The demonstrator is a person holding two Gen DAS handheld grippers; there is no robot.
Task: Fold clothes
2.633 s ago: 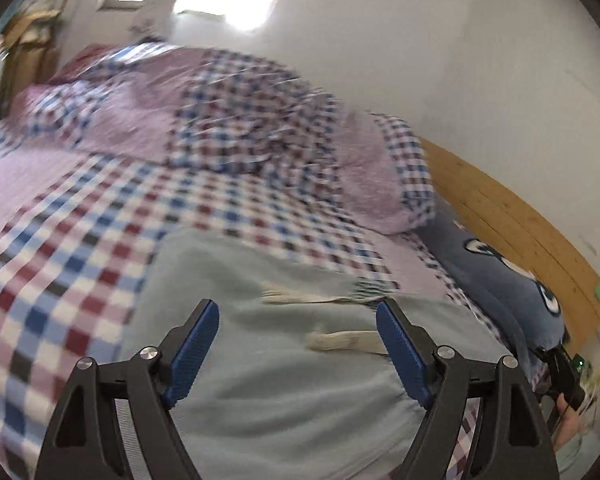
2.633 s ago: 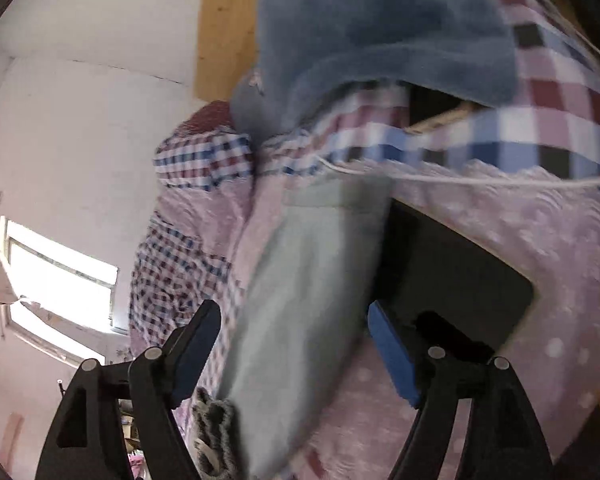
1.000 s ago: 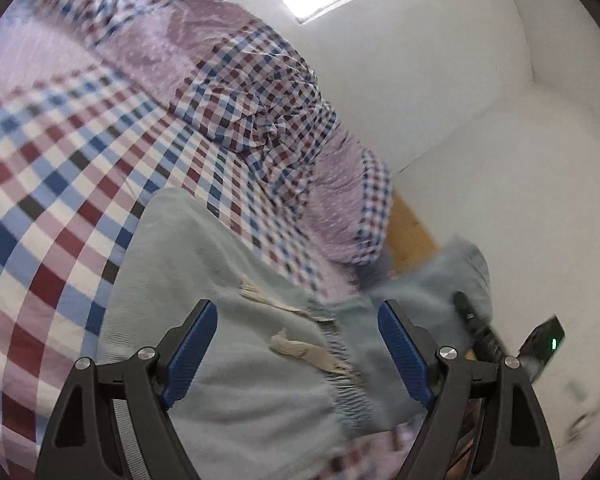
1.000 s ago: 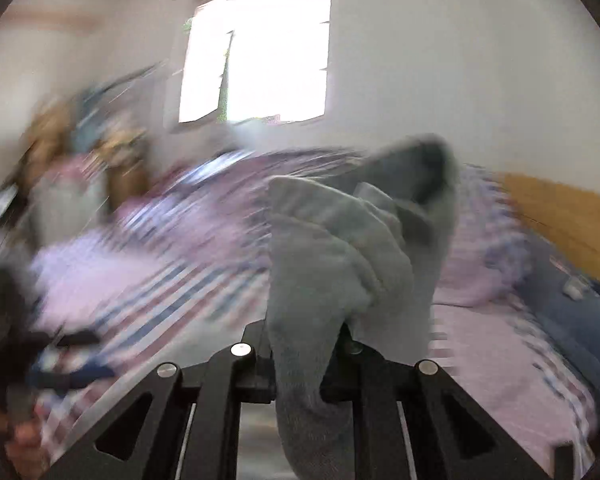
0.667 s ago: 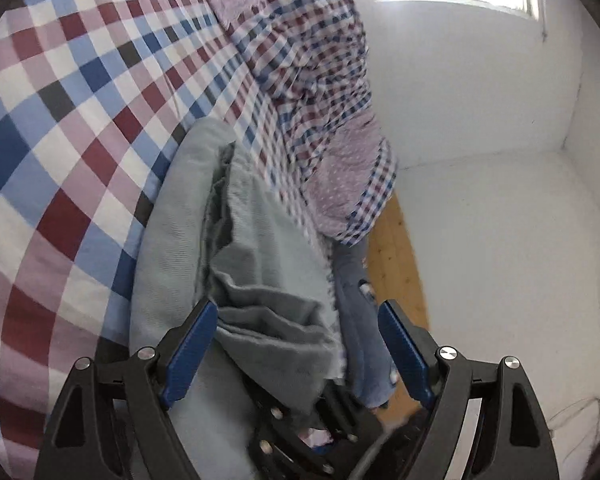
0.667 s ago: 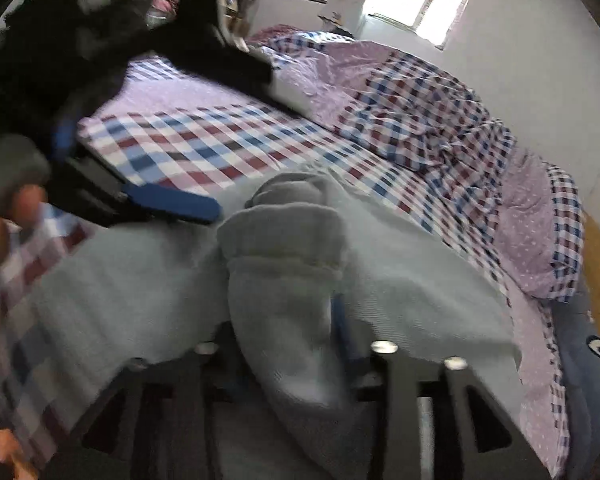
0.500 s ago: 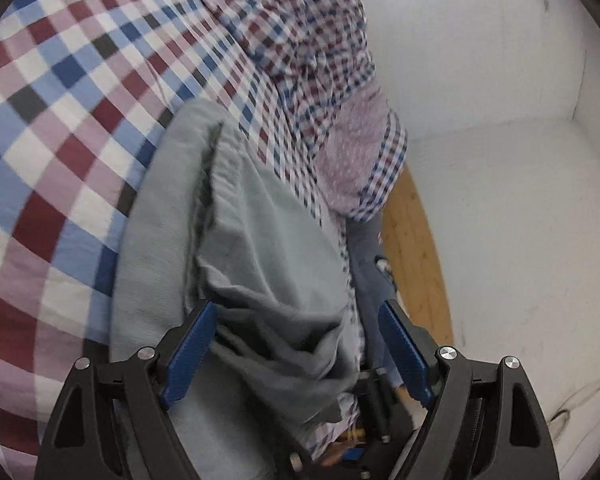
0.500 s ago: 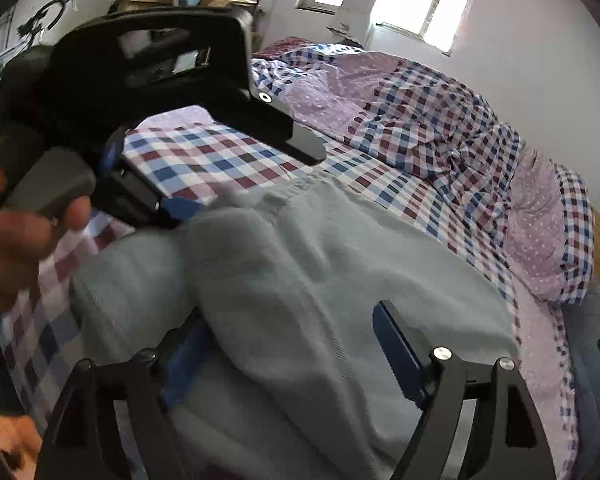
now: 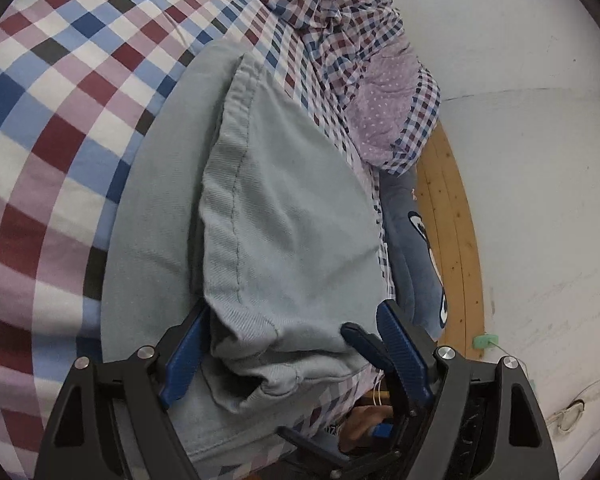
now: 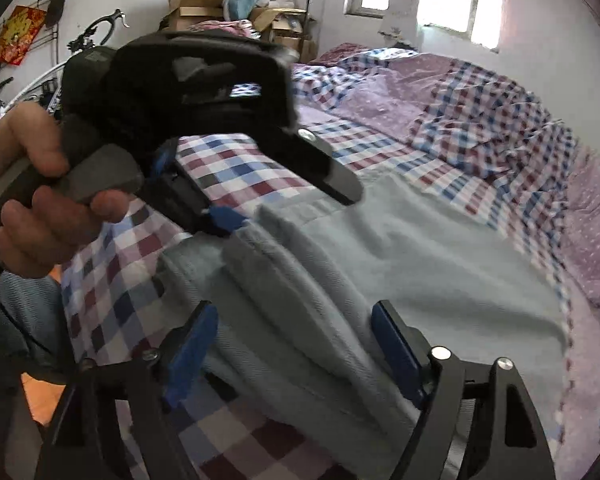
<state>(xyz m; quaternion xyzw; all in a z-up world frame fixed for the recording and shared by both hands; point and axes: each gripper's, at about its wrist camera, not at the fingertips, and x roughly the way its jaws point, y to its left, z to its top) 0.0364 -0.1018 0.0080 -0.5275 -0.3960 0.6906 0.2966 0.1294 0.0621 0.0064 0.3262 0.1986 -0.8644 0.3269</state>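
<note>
Pale grey-green cotton garment lies doubled over on checked bedsheet; left gripper and right gripper wide, empty; further folds likely left.

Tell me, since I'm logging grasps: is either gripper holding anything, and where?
Nothing: left gripper and right gripper are open over the folded grey garment.

We are looking at our left gripper: black angular arms, ribbed blue pads lining the fingers, and round silver screws at the joints. Our right gripper is showing the same black frame, blue pads and silver screw heads. In the right wrist view, our left hand is wrapping a dark grey handle under a bulky black housing, and a thin black cable is trailing below it.
</note>
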